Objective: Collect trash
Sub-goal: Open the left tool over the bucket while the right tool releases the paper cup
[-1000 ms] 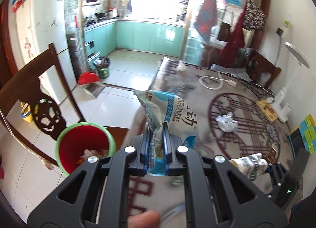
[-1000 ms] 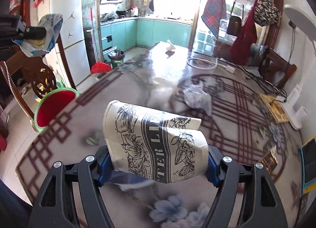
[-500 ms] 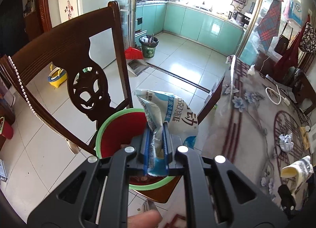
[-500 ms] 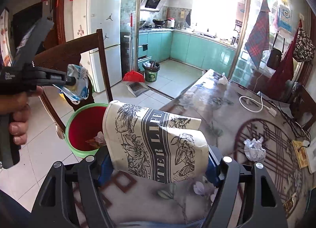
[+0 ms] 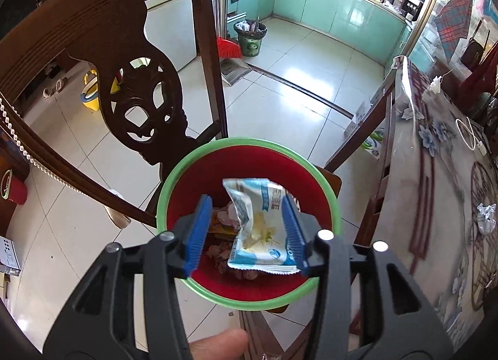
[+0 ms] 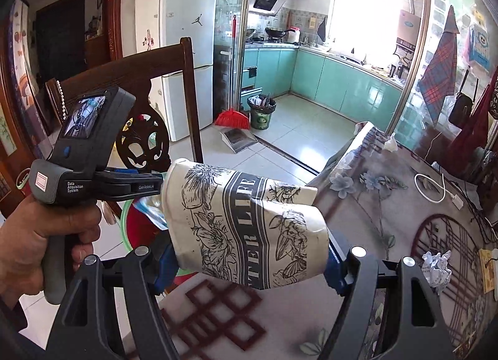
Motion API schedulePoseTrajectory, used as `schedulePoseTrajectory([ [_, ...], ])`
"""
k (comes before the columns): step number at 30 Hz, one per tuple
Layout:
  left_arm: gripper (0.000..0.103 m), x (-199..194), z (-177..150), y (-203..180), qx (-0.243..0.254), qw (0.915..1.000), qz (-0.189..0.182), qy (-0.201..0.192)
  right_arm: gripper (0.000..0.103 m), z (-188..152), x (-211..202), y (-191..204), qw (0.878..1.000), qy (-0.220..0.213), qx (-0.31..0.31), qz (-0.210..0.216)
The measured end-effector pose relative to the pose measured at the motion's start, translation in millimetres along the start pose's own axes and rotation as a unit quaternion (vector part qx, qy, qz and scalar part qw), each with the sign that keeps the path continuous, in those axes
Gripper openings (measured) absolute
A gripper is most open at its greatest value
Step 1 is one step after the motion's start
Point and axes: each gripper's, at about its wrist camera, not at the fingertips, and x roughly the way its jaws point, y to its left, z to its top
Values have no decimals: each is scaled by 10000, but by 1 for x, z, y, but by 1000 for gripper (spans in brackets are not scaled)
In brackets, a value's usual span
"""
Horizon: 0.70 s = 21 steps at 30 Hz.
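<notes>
Left wrist view: your left tongs are opening right over the bin, and the wrapper sits loose between the blue pads, touching the right one, above the scraps. It could cling to that pad and ride out if you pull away now. Your right tongs clamp the crushed cup above the tabletop, beside the bin; let go early and it lands outside.
</notes>
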Motion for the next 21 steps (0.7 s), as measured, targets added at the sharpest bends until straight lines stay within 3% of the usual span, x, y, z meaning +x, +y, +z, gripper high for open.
schedulePoseTrajectory([
  [3,66,-12,6,10,-190,9997,41,-156,72,4,8,8,10000,0,-47,75],
  [7,88,-40,16,27,-417,9968,284,-615,72,10,21,23,9996,-14,-119,240],
  [10,98,-65,22,41,-634,9925,296,-1003,72,16,33,35,9992,-5,-167,366],
  [17,98,-109,29,71,-1176,9744,870,-1707,72,34,66,67,9973,86,-313,657],
  [21,98,-123,29,85,-1436,9658,997,-1916,72,40,91,86,9960,218,-375,778],
])
